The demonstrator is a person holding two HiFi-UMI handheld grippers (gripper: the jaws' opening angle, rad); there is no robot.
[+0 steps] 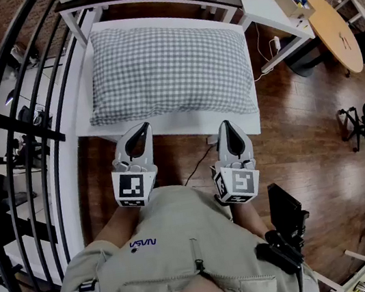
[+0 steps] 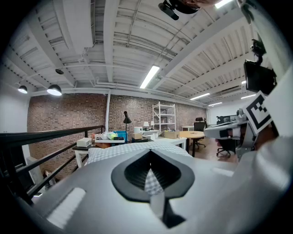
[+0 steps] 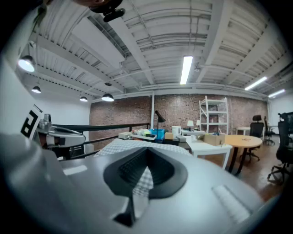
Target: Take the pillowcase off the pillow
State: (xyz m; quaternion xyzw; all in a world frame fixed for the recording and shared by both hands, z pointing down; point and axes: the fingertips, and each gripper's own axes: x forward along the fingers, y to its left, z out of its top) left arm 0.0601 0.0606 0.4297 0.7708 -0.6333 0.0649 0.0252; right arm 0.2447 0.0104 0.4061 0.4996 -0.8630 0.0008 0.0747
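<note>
Pillowcase [image 1: 170, 71], gingham fabric, plump rectangular pillow

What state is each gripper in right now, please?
Left gripper: closed, holding nothing.
Right gripper: closed, holding nothing.

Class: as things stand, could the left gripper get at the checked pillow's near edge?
Probably yes: the left gripper sits just short of the pillow with nothing between them, though its jaws are shut and must open first.
</note>
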